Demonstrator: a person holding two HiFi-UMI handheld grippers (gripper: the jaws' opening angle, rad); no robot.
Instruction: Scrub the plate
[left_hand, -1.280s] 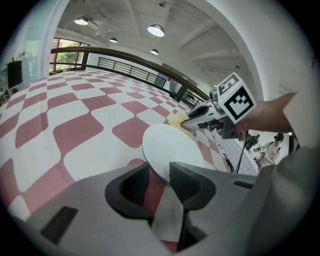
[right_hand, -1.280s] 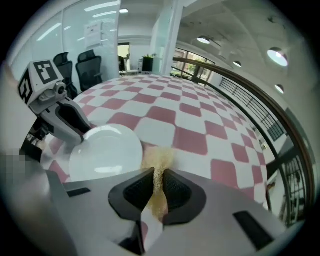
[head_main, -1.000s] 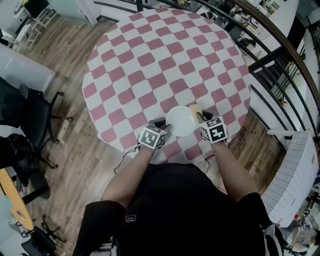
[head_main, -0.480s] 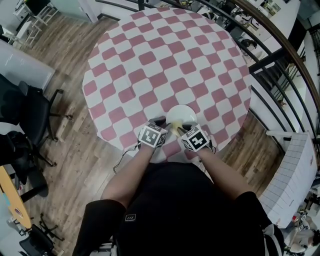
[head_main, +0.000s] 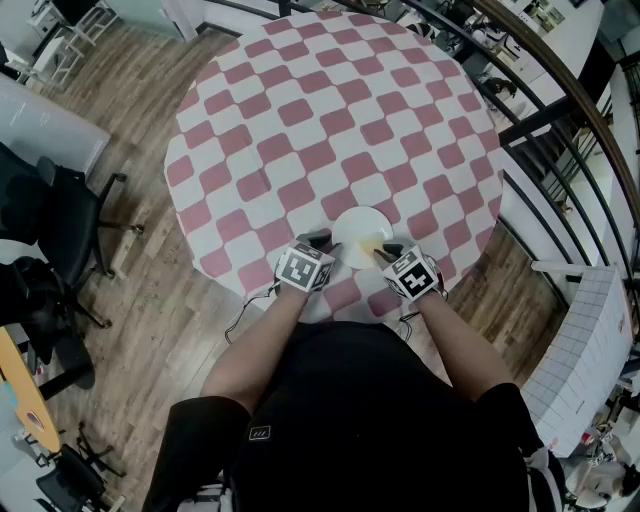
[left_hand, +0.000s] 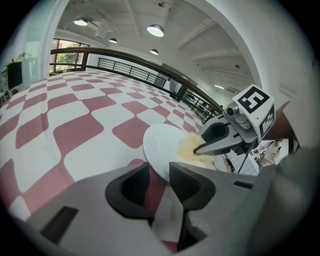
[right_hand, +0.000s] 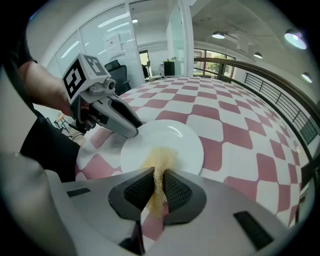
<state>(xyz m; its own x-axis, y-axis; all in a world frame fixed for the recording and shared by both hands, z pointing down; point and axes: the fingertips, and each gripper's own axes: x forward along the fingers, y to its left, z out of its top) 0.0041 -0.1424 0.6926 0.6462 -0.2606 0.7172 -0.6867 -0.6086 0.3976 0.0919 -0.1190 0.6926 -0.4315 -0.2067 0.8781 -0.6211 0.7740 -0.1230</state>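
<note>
A white plate (head_main: 360, 228) lies near the front edge of the round table. My left gripper (head_main: 320, 241) is shut on its left rim; in the left gripper view the plate (left_hand: 162, 145) runs in between the jaws of the left gripper (left_hand: 160, 175). My right gripper (head_main: 386, 253) is shut on a yellow sponge (head_main: 374, 250) pressed onto the plate's near right part. In the right gripper view the sponge (right_hand: 161, 161) sticks out of the right gripper (right_hand: 159, 182) onto the plate (right_hand: 187, 142), with the left gripper (right_hand: 127, 131) on the rim.
The pink-and-white checked tablecloth (head_main: 330, 120) covers the table; its front edge is just below both grippers. Black office chairs (head_main: 60, 230) stand on the wooden floor at left. A dark railing (head_main: 560, 110) curves round the right side.
My right gripper carried the sponge from the plate's far right rim leftward across its near part, then back a little to the right. The left gripper stayed on the rim.
</note>
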